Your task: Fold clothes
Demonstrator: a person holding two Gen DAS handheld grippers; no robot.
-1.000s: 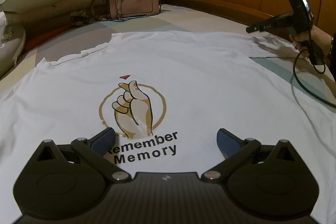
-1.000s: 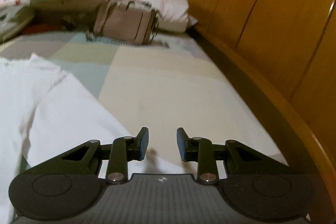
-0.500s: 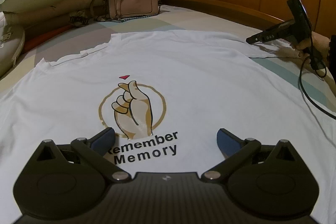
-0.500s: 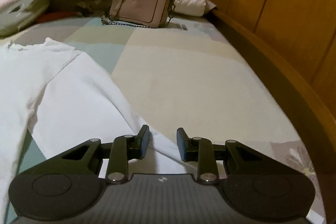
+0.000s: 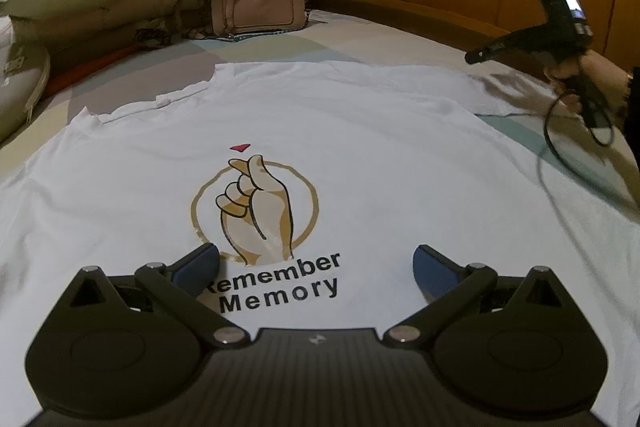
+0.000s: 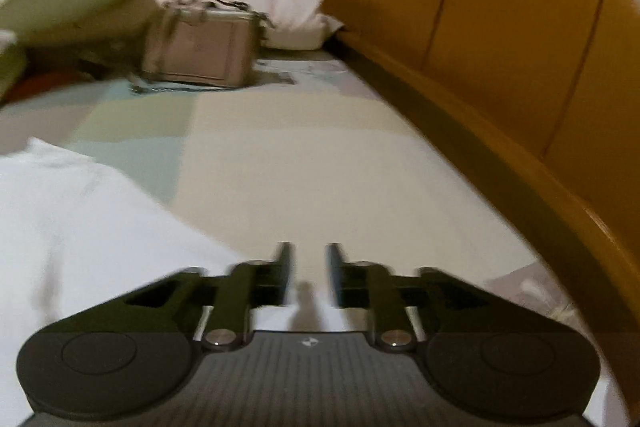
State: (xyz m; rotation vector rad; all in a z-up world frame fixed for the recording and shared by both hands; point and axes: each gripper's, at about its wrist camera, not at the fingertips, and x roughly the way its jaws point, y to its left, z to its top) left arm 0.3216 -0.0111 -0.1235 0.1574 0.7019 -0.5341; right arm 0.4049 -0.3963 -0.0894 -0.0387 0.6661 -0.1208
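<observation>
**White tee spread flat, both grippers holding nothing**

The white T-shirt (image 5: pixel 360 163) lies print-up across the bedspread (image 5: pixel 360 35), filling the middle of the left wrist view, collar toward the upper left and one sleeve (image 5: pixel 492 95) reaching out to the right. No fold shows in it.

The left gripper (image 5: pixel 316 261) hovers low over the lettering at bottom centre, jaws spread wide, nothing between them. At the right edge the right gripper (image 5: pixel 474 58) is held in a hand (image 5: pixel 592 75) above that sleeve. Its own view is smeared with blur; the jaws stand narrowly apart with only bedspread showing through the gap, shirt edge just below.

The risks? That narrow gap could skim a thin hem and miss it. The cable (image 5: pixel 560 131) trails over the fabric and could drag it. A one-layer pinch would leave the fold lopsided. The handbag (image 5: pixel 256 3) in the upper left sits well clear.
</observation>
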